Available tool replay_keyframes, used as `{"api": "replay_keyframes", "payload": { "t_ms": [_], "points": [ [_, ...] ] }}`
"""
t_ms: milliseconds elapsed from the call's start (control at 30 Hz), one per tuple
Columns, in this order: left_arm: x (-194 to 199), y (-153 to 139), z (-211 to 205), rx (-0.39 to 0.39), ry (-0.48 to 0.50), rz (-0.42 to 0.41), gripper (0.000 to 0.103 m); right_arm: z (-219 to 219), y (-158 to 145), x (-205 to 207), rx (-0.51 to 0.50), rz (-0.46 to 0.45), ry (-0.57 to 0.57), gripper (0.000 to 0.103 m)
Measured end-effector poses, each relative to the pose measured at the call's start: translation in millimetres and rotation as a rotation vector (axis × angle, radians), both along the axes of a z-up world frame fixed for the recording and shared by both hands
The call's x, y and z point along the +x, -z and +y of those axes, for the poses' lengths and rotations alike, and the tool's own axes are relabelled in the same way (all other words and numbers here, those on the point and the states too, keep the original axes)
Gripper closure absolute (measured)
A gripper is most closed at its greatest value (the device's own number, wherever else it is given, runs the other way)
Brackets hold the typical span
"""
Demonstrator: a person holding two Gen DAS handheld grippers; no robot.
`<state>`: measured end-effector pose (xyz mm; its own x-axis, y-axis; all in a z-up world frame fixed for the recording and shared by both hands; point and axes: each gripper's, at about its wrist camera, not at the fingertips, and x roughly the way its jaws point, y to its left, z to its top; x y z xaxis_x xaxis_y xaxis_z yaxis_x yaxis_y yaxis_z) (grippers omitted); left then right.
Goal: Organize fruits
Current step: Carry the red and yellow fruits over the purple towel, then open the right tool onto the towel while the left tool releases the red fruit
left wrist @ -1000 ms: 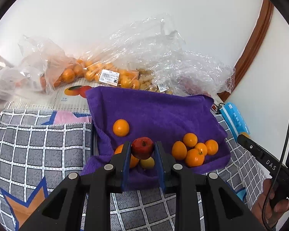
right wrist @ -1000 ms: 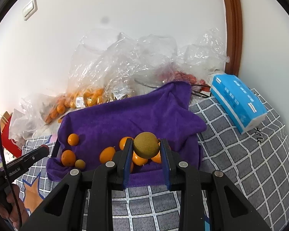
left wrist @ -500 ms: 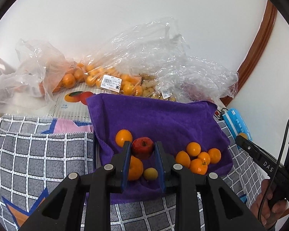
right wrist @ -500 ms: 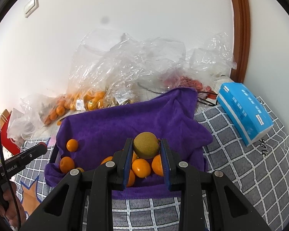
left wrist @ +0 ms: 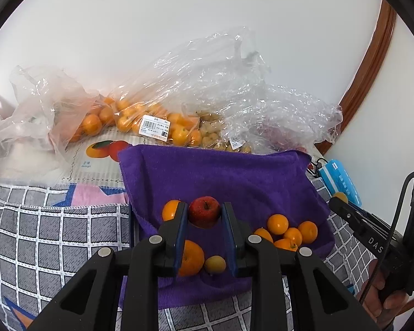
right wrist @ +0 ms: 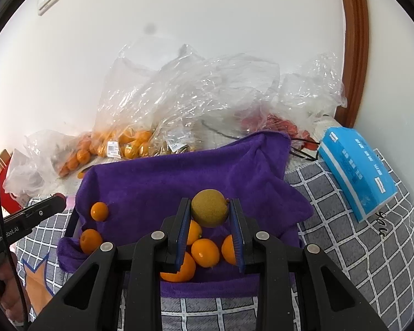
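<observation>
Over the purple towel [left wrist: 234, 176], the left gripper [left wrist: 204, 218] clamps a red apple [left wrist: 204, 211] above loose oranges [left wrist: 285, 233], while the right gripper [right wrist: 209, 213] squeezes a brownish-green round fruit [right wrist: 209, 207] just over another cluster of oranges [right wrist: 205, 252], both fruits held clear of the cloth.

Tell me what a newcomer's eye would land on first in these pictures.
The purple towel spread over the checked blanket, with small oranges scattered on it. Over it, the left gripper clamps a red apple and the right gripper a brownish-green round fruit. Behind, crumpled clear bags of fruit line the white wall.
</observation>
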<state>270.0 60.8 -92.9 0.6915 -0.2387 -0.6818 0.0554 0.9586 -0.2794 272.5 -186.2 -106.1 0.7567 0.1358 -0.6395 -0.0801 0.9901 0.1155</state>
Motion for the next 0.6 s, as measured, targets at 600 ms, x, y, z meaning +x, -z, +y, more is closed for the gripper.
{"api": "replay_keyframes", "payload": {
  "t_ms": [600],
  "points": [
    [22.9,9.2,2.6,-0.006,0.002,0.011,0.080,5.2,8.7,20.5,-0.013,0.008,-0.004,0.075]
  ]
}}
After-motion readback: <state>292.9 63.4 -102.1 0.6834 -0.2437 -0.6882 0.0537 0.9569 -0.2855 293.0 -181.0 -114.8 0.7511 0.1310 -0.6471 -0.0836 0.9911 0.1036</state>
